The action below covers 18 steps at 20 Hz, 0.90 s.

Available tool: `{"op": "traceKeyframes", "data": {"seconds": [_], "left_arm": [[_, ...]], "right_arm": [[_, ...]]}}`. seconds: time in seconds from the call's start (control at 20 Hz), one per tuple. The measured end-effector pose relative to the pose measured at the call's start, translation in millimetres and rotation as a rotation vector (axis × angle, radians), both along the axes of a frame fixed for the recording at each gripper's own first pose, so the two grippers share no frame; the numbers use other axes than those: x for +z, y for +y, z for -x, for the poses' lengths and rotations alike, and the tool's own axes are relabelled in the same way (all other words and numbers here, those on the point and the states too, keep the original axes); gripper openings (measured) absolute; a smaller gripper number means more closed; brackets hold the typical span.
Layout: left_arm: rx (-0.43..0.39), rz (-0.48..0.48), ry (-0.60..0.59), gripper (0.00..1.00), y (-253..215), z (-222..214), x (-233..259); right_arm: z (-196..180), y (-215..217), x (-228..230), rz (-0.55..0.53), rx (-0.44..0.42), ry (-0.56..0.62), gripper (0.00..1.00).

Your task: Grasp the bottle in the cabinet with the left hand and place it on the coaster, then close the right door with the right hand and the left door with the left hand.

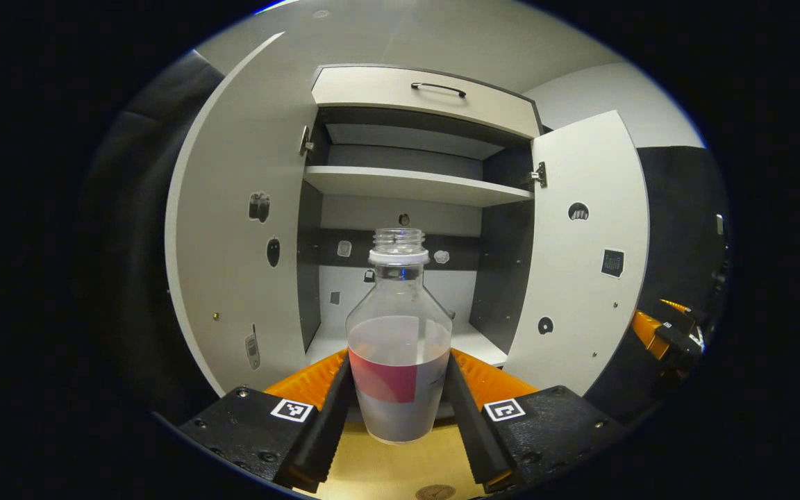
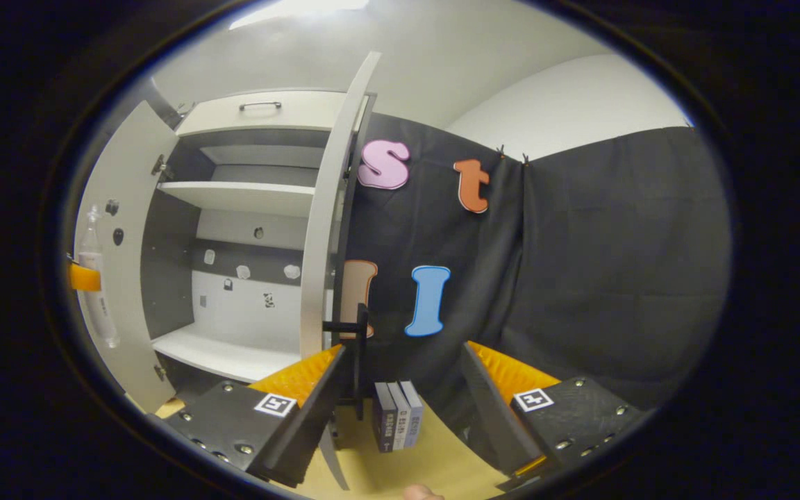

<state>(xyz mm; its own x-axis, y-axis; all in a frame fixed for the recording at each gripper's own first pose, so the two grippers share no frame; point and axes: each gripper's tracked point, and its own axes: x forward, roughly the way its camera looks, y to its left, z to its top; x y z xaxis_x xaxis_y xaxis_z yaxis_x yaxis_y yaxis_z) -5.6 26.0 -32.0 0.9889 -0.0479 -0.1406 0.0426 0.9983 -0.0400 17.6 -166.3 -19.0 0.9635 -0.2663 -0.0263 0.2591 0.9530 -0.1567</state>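
1. A light wooden tabletop is seen before an open white cabinet with dark inner walls; both doors stand wide.
2. A clear, capless plastic bottle with a red-and-white label is pinched upright between the fingers of the left gripper, near the cabinet front, above the tabletop.
3. The fingers of the right gripper are spread with nothing between them, right of the right door; small grey boxes stand beyond.
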Motion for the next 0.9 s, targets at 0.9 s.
{"op": "traceKeyframes", "data": {"seconds": [0.9], "left_arm": [[-0.177,0.061,0.337,0.76,-62.6,24.8,-305.0]], "right_arm": [[22.2,-9.7,35.3,0.033,-0.021,-0.069,1.00]]}}
